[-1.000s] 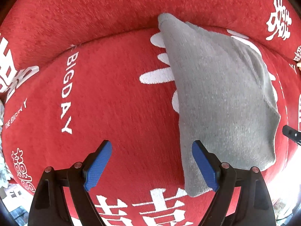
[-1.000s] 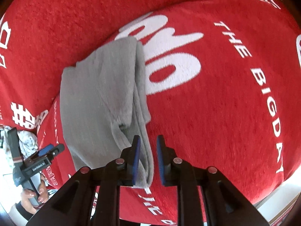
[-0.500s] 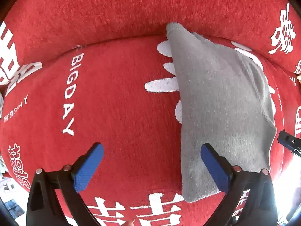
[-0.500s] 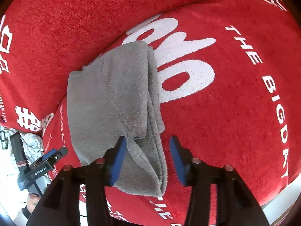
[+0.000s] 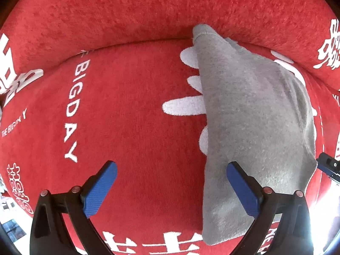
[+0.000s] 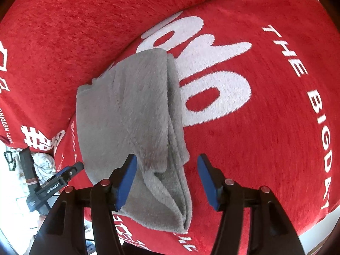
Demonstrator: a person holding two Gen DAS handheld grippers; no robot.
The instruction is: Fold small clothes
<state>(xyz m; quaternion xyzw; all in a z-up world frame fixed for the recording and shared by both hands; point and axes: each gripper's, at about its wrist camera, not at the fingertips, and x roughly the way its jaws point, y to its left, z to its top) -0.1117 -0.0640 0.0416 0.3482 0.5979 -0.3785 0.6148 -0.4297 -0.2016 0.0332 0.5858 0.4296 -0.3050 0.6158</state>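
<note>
A grey fleece garment (image 5: 255, 127) lies folded on the red seat cushion (image 5: 127, 116). My left gripper (image 5: 171, 170) hangs over the cushion with its jaws wide open. Its right finger (image 5: 240, 182) overlaps the garment's left edge and nothing is between the pads. In the right wrist view the garment (image 6: 131, 116) shows layered folds along its right side. My right gripper (image 6: 166, 163) straddles that folded near edge. Its jaws are opening and its pads stand clear of the cloth. The tip of my right gripper (image 5: 327, 165) shows at the right edge of the left wrist view.
The red cushion carries white lettering (image 6: 318, 116), and a red back cushion (image 5: 148, 10) rises behind it. The seat's front edge (image 6: 318, 218) drops off near my right gripper. A white patterned cloth (image 6: 43, 163) lies below the sofa's left end, beside my left gripper's body (image 6: 53, 187).
My right gripper's jaws went from nearly shut on the garment's folded edge to well apart, letting the cloth go. The left jaws spread wider. Both views drew slightly closer to the garment.
</note>
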